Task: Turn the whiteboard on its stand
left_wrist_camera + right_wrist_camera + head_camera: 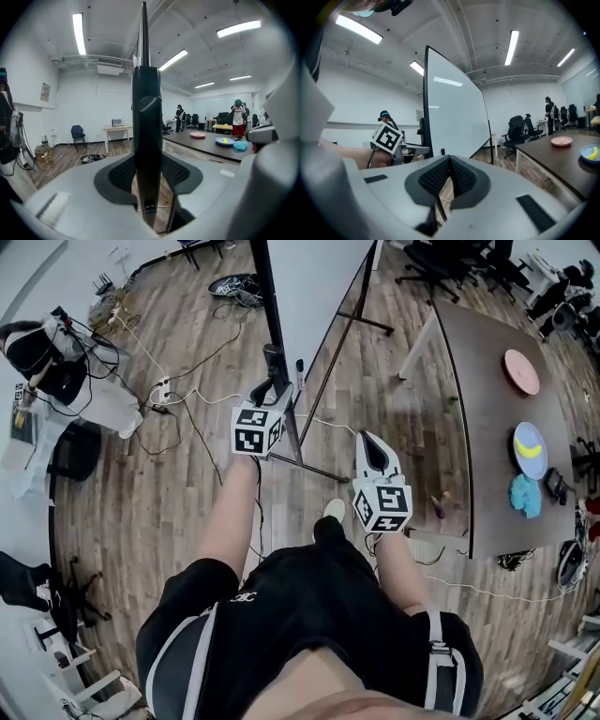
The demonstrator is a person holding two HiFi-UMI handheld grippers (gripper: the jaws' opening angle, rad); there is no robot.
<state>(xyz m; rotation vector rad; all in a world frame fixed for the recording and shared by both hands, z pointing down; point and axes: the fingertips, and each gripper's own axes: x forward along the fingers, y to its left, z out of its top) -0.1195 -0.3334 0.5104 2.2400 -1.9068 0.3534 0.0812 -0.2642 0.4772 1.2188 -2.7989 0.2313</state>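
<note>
The whiteboard (319,277) is found in the upper middle of the head view, edge-on and upright on its stand, well apart from the tabletop (487,427) at right. The left gripper (272,388) is set on the black post (146,140) of the stand; its jaws are held wide, and their pads appear closed against the post's sides. The right gripper (373,448) is held lower right of centre, clear of the stand, its jaws drawn together on nothing. The board is judged large, rigid and fairly heavy, with a smooth face that is likely to slip. A hold on the frame edge or the post is advised, never the face, and a slow swing is called for.
</note>
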